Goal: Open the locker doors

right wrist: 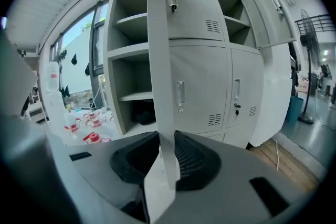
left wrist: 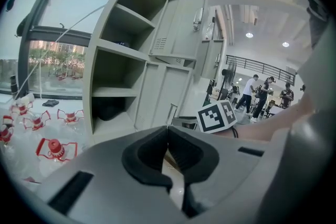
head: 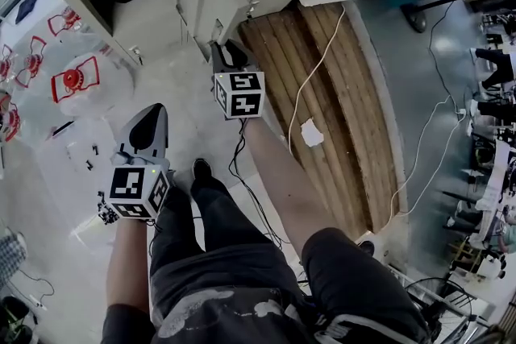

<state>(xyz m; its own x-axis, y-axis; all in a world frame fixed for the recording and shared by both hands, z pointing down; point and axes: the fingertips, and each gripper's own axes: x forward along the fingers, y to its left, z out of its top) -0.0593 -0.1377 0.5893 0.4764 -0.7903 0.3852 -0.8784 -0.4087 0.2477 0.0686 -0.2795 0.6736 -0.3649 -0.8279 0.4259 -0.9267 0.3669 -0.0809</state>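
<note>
Your right tongs [right wrist: 164,136] are pinching the free edge of a locker door [right wrist: 160,60]. In the right gripper view that door shows edge-on as a thin grey strip running from the top of the frame down between the pads, just left of center. In the head view those same tongs sit just above the middle of the frame, pressed up against the foot of the locker [right wrist: 210,60].

Your left tongs [left wrist: 168,128] are pressed together with nothing between them. They hang apart from the cabinet, at the lower left of the head view and pointing toward it.

Left of the pinched door, the open compartments [right wrist: 134,76] are stacked one above another, and the lowest holds a dark object [right wrist: 143,112] that you cannot make out. To its right, two lower doors [right wrist: 194,92] with vertical handles are shut. At the upper right, another door [right wrist: 273,8] stands swung out.

On the floor, a wooden platform [head: 322,109] with a white cable [head: 318,68] across it fills the center right of the head view. Clear bottles with red labels [head: 76,80] lie at the left.
</note>
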